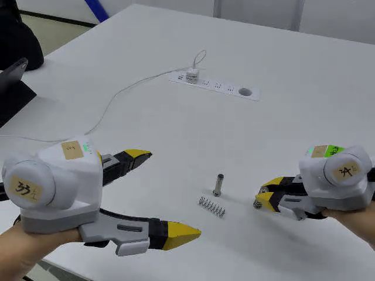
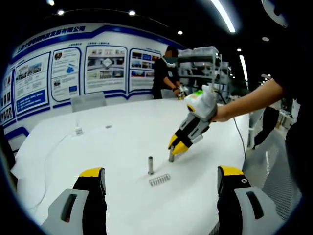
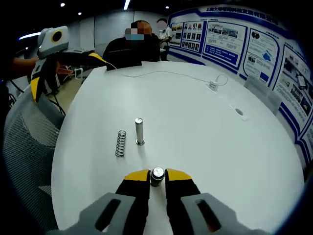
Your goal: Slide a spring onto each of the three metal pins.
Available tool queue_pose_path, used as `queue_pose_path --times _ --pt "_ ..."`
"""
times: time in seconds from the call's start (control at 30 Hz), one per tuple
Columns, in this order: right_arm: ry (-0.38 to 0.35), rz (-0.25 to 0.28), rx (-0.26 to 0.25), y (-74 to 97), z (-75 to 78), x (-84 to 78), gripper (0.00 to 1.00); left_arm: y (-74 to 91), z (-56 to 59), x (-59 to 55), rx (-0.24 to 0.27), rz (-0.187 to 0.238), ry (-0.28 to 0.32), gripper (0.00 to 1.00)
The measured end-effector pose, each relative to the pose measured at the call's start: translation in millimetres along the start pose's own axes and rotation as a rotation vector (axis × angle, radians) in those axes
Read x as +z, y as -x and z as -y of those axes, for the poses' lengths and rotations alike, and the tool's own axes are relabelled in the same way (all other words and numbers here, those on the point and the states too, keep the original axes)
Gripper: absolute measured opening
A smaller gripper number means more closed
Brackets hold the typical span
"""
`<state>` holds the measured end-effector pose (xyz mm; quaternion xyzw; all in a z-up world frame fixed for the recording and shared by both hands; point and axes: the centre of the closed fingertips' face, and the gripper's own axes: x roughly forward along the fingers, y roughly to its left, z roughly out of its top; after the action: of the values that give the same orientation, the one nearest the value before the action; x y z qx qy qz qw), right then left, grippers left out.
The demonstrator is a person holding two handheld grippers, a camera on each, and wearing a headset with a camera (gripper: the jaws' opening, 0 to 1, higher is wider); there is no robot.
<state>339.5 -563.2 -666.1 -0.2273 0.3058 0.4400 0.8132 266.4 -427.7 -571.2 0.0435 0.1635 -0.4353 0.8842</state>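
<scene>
The right hand-held gripper is pinched on a pin, kept low at the worktop. Just ahead, a second pin is stood upright, with a spring laid flat beside it, not touching. The left hand-held gripper is spread wide by the worktop's near edge. Bare surface is left all round; a power strip is set well apart.

A white table stands in a room, a power strip on its far side, blue-and-white wall posters and shelving beyond it, spotlights above it, a grey mesh chair beside it.
</scene>
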Motion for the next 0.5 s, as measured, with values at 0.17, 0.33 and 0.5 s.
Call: queue_pose_path --times 0.17,0.33,0.5 --pt "0.017 0.023 -0.019 7.3 -0.6 6.7 0.18 0.3 1.1 4.0 0.000 0.010 -0.001 0.98" --pt "0.000 0.071 -0.053 18.5 2.8 19.6 0.20 -4.1 3.8 14.3 -0.001 0.031 -0.010 0.98" --pt "-0.009 0.136 -0.068 28.8 -2.0 40.6 0.19 -4.2 7.0 21.1 -0.009 0.045 -0.027 0.98"
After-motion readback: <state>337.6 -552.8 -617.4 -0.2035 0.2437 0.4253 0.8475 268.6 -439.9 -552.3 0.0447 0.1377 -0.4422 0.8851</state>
